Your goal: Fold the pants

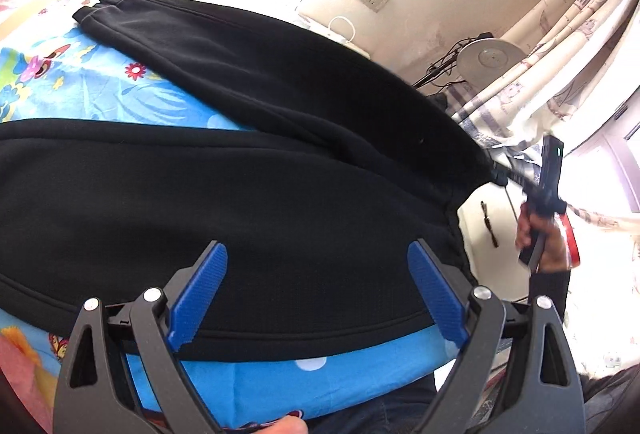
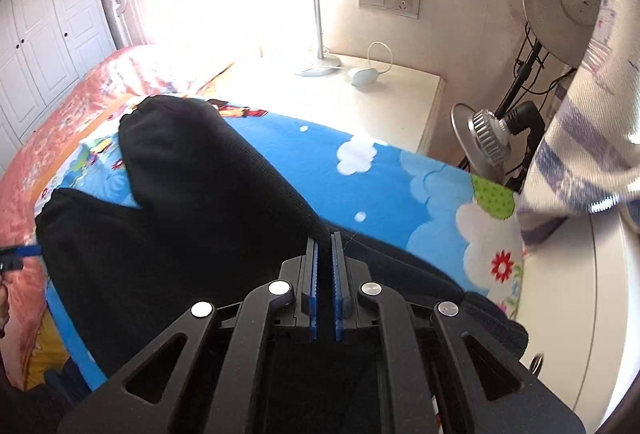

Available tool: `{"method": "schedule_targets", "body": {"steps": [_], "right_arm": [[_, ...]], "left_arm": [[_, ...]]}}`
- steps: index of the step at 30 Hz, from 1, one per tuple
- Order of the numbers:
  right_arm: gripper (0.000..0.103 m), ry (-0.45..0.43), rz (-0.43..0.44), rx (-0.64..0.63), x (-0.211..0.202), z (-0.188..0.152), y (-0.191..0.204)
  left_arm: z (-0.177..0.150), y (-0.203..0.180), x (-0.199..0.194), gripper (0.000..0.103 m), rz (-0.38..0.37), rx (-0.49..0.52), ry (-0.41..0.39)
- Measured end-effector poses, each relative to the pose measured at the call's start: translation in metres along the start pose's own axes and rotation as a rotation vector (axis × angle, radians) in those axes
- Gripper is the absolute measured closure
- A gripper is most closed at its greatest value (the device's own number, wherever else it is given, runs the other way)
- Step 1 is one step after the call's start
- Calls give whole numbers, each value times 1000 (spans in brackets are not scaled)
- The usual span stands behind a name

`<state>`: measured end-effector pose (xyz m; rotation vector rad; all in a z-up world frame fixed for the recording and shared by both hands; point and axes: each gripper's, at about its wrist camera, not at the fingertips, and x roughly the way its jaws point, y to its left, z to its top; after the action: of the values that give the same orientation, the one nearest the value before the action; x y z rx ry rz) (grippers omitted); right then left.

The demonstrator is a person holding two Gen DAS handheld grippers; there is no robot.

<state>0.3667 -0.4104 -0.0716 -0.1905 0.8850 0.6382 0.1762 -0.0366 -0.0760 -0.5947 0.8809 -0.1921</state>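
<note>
**Black pants on the cartoon bed**

The black pants [image 1: 240, 170] lie spread on the blue cartoon bedsheet [image 1: 92, 90], legs running toward 10 o'clock. The left gripper [image 1: 318, 254] hangs over them with fingers wide apart, holding nothing. The right gripper [image 2: 324, 238] has its fingers pinched together on the pants' edge. At 1 o'clock stands a white nightstand [image 2: 400, 90] with a lamp [image 2: 318, 66]. A round fan [image 2: 560, 6] and a curtain [image 2: 592, 138] crowd 3 o'clock. White closet doors [image 2: 44, 34] are at 10 o'clock.

Left gripper [image 1: 318, 290] spread wide, angled down over the pants [image 1: 240, 174], nothing between pads. Right gripper [image 2: 325, 262] pads nearly together at the pants' waist edge.
</note>
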Motion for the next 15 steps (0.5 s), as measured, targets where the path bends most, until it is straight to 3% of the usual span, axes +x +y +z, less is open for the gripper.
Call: {"method": "schedule_targets", "body": {"steps": [1,3,5,7,15], "right_arm": [[96,17,27,9,-1,-24,14],[96,58,65,28,6,-61,38],[96,93,77,61,19,-87,49],[96,100,83,103,26,-100,51],[96,55,111,140,12,-102,49]], "left_arm": [[5,2,3,15,-32,-7,-1],[19,14,16,30,-120,-64,15],[39,37,36,41,-231,-181,24],[63,62,59,44,-293,-308,11],[148,119,126,56,-168,-545,-37]]}}
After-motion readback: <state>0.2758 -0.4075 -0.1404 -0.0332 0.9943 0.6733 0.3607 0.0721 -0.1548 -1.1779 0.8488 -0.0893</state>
